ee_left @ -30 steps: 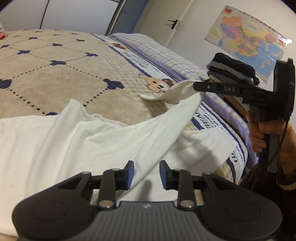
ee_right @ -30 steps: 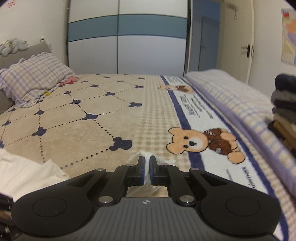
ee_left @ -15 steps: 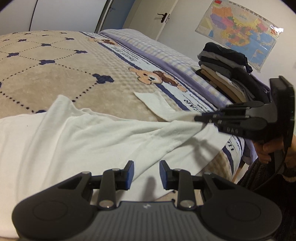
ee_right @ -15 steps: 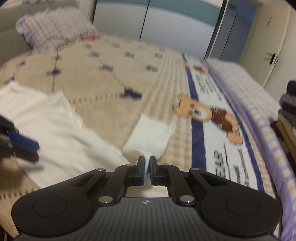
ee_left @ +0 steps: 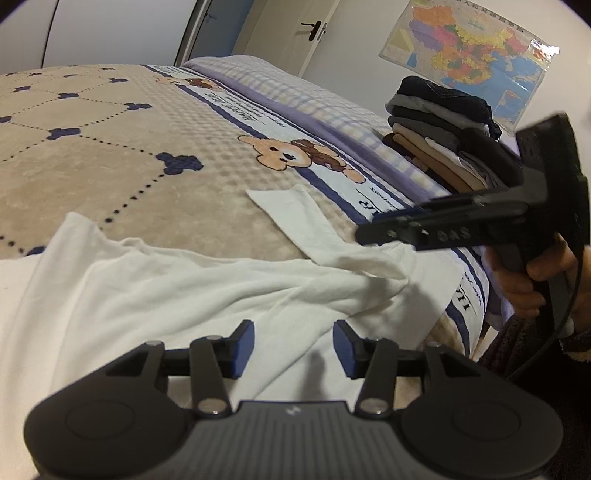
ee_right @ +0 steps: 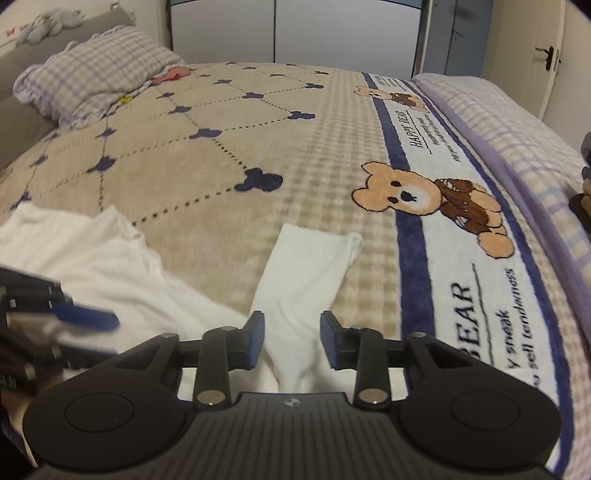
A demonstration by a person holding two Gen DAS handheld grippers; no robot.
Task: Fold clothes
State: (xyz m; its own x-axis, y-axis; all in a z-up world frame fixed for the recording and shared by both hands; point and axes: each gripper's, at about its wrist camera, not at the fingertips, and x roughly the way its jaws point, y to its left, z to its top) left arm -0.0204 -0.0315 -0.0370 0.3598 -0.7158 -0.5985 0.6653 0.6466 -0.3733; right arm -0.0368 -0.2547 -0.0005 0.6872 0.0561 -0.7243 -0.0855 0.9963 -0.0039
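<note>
A bedroom: a wide bed covered by a beige blanket printed with dark blue clover shapes and dotted diamond lines, edged by a white and navy band with cartoon bears and the words "HAPPY BEAR". A lilac checked pillow lies toward the headboard, white wardrobe doors stand beyond the bed, and a coloured map hangs on the wall by a door. At the bed's far side sits a stack of folded clothes in dark, grey and tan layers. The white shirt is spread, wrinkled, across the near part of the blanket, with one sleeve laid out flat and pointing up the bed toward the bears. The right gripper, held in a person's hand, hovers over the base of that sleeve; its jaws are opening, the cloth lies between the blue pads but they stand clear of it on both sides (no pinch shows). The left gripper is low over the shirt's body, its jaws also opening, with the white fabric beneath and between them and neither pad pressing on it.
</note>
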